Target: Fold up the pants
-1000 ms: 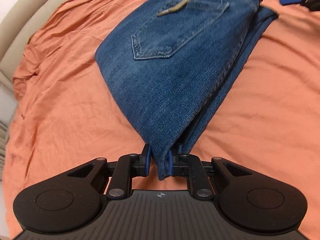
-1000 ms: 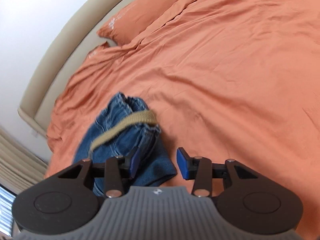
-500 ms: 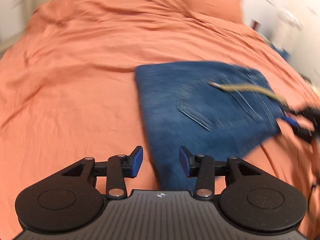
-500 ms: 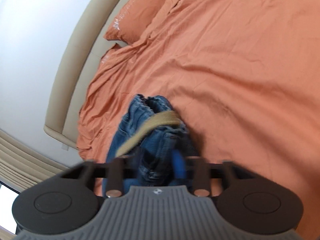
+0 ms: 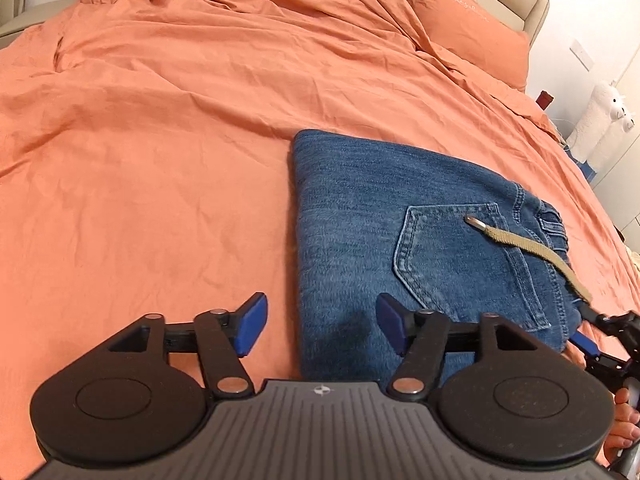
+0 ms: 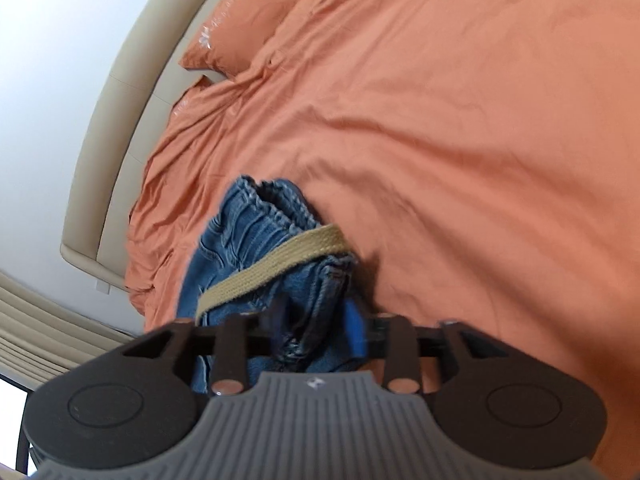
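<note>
the pants (image 5: 360,248) lie folded into a compact blue block on the orange bedsheet (image 5: 160,160), right of centre in the left wrist view, back pocket (image 5: 452,256) facing up and a tan drawstring (image 5: 528,248) trailing across it toward the right edge. the left gripper (image 5: 320,326) sits at the bottom of that frame; its jaws have just been opening and stand released, straddling the near left edge of the fold with no pad pressing on the denim. the right gripper (image 6: 318,334) appears at the lower centre of the right wrist view, at the waistband end; its jaws have just been opening, bunched denim sits between them, and motion blur hides the pads, so contact cannot be confirmed; it reads as released. the same gripper shows at the right edge of the left wrist view, at the corner of the fold, with part of a hand (image 5: 624,420) below it. judgement: the fold appears complete or nearly so, and the step in hand is the release and withdrawal. to do it well, open both jaws fully clear of the cloth before backing off, and pull each gripper straight back along its own fingers so no layer drags. check that the drawstring is not caught on the right pads, since a snag would lift the top layer. a pillow (image 5: 460,16) lies in the upper right, well apart.
</note>
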### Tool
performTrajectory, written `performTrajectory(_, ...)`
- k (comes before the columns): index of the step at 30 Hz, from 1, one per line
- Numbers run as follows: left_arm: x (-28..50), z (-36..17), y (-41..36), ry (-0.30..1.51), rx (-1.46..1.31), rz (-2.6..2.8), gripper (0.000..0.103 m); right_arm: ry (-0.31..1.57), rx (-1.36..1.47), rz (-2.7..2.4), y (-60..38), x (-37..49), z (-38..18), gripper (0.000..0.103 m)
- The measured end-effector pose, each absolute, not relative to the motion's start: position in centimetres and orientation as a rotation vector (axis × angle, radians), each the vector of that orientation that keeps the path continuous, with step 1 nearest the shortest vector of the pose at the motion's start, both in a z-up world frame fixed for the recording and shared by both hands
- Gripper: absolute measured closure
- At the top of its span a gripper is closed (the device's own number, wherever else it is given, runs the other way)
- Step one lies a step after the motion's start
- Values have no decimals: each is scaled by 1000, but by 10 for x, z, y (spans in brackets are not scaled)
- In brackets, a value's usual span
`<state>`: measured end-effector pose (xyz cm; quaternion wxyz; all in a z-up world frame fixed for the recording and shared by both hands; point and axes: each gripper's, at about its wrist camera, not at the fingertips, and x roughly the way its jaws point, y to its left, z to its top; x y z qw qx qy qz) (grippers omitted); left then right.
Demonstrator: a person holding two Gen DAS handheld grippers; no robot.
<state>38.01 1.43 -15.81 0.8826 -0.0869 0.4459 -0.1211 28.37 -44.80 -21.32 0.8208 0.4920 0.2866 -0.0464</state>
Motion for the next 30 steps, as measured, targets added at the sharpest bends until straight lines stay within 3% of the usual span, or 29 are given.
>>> performTrajectory(1, 381, -159, 15, 924, -187, -248, 25, 616, 1036, -80, -448, 285, -215, 42)
performTrajectory(17, 417, -187, 16, 974, -251, -310, 26, 650, 1052, 16, -451, 317, -245, 44)
performTrajectory(24, 424, -188, 10, 982, -240, -352, 55, 652, 1033, 25, -450, 321, -246, 55)
performTrajectory(26, 424, -186, 7, 983, -227, -355, 66, 650, 1027, 32, -449, 321, -244, 62)
performTrajectory(28, 423, -183, 4, 980, -202, -345, 89, 648, 1023, 36, -447, 320, -240, 68)
performTrajectory(30, 423, -177, 2, 975, -184, -340, 96, 647, 1009, 41, -447, 319, -235, 71)
